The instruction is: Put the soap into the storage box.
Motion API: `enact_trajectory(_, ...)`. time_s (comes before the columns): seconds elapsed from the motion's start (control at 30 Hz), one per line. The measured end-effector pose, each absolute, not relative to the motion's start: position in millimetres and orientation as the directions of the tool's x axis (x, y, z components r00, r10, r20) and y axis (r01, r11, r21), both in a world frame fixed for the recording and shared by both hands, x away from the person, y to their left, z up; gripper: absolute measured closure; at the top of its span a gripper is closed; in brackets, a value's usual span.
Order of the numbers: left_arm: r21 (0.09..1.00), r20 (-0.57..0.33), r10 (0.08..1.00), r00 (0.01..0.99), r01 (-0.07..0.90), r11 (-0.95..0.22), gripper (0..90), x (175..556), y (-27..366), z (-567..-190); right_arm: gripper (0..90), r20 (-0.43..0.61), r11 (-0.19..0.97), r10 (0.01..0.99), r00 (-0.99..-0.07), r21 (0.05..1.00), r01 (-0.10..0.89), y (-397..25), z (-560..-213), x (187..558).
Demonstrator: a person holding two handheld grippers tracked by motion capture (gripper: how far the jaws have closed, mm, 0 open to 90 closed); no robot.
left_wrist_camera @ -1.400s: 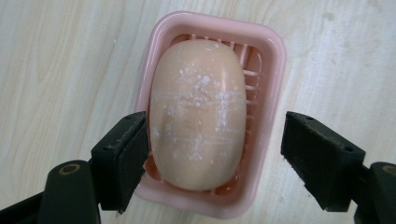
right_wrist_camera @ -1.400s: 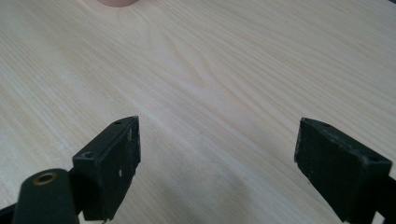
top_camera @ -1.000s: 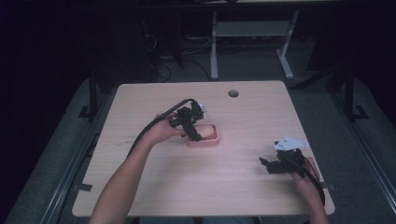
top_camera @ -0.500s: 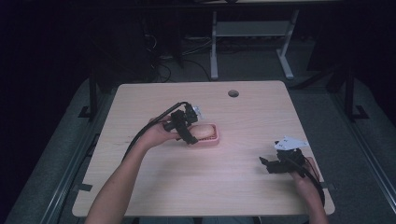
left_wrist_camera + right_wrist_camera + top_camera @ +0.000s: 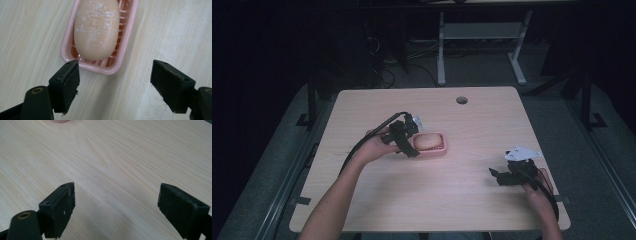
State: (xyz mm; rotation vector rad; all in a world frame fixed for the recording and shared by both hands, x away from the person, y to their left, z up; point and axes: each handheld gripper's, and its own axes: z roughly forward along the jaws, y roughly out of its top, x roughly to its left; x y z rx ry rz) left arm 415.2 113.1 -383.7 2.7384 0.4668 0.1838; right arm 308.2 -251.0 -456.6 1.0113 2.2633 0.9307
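The left hand-held gripper [image 5: 113, 82] gapes wide just short of the pink ribbed soap dish [image 5: 125, 50] cradling a peach oval soap bar [image 5: 96, 30], seemingly lined up to approach; the right hand-held gripper [image 5: 116, 207] idles wide over bare worktop [image 5: 112, 157].

High overhead, two close table [image 5: 482, 130] views

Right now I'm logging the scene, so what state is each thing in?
soap: lying in the dish, dusted white on top
soap dish: flat on the table, ungripped
left gripper: open, beside the dish's near end
right gripper: open over bare table
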Motion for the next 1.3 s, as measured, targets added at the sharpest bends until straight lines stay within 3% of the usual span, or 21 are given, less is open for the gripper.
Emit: enact_trajectory(1.3, 0.372, 0.070, 0.385, 0.920, 0.334, -0.866, 23.0, 382.5, 160.2, -396.6, 13.8, -0.164, 0.501, 0.785, -0.598, 0.735, 0.456, -246.2, -456.4, 309.3)
